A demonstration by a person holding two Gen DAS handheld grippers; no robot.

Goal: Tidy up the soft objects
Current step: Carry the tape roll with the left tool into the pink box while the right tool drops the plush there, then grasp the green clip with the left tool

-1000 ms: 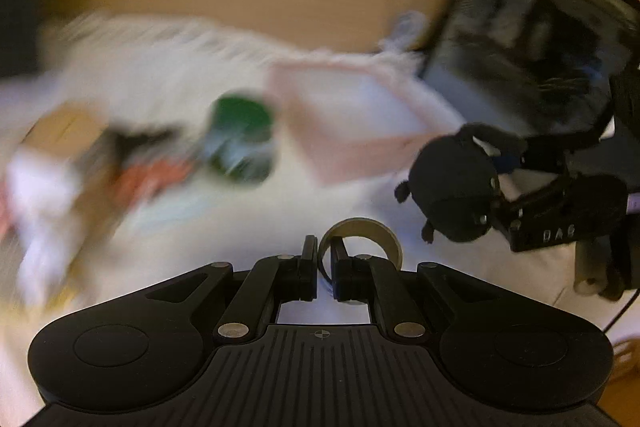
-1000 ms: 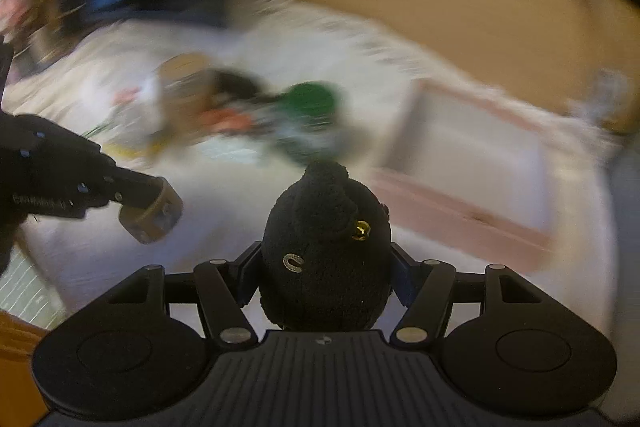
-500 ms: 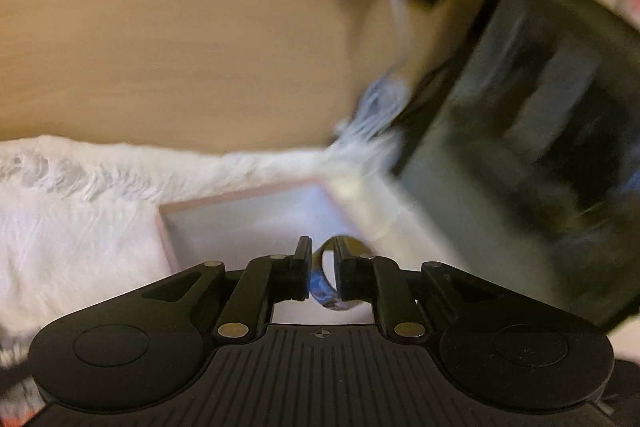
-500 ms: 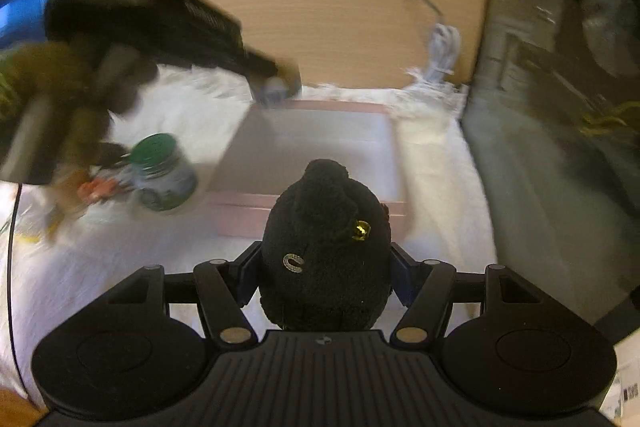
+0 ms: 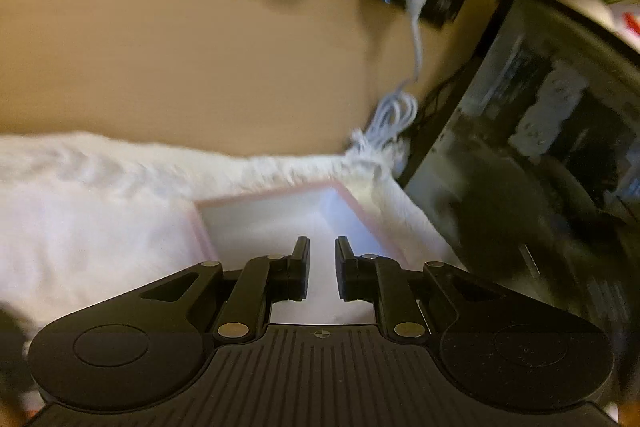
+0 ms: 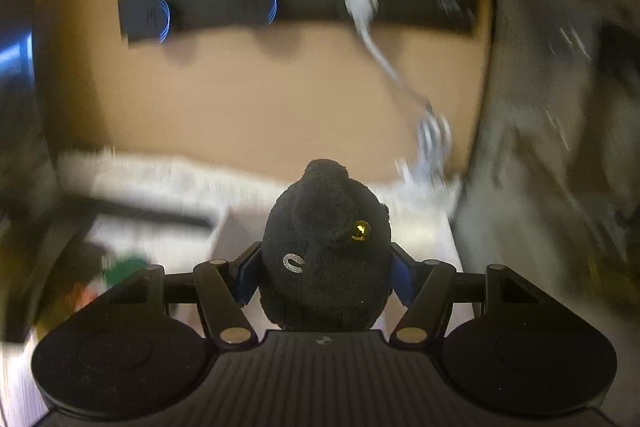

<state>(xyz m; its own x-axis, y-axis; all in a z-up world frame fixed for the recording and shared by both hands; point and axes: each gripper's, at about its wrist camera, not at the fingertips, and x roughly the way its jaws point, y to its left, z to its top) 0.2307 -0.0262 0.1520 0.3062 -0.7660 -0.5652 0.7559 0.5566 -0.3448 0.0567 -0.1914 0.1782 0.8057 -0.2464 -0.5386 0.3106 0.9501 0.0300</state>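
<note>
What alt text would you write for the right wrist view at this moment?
The right claw grips a black plush toy with a gold eye, held up in front of a tan wall. A black power strip with a white plug is mounted on the wall; below is a blurred white cloth.

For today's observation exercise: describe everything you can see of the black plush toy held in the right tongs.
The black plush toy is a rounded, fuzzy, fabric-looking lump with a smaller bump on top, a shiny gold bead and a small silver ring-shaped mark. It sits upright, squeezed between the fingers of the right tongs, which touch both its sides. Its underside is hidden.
</note>
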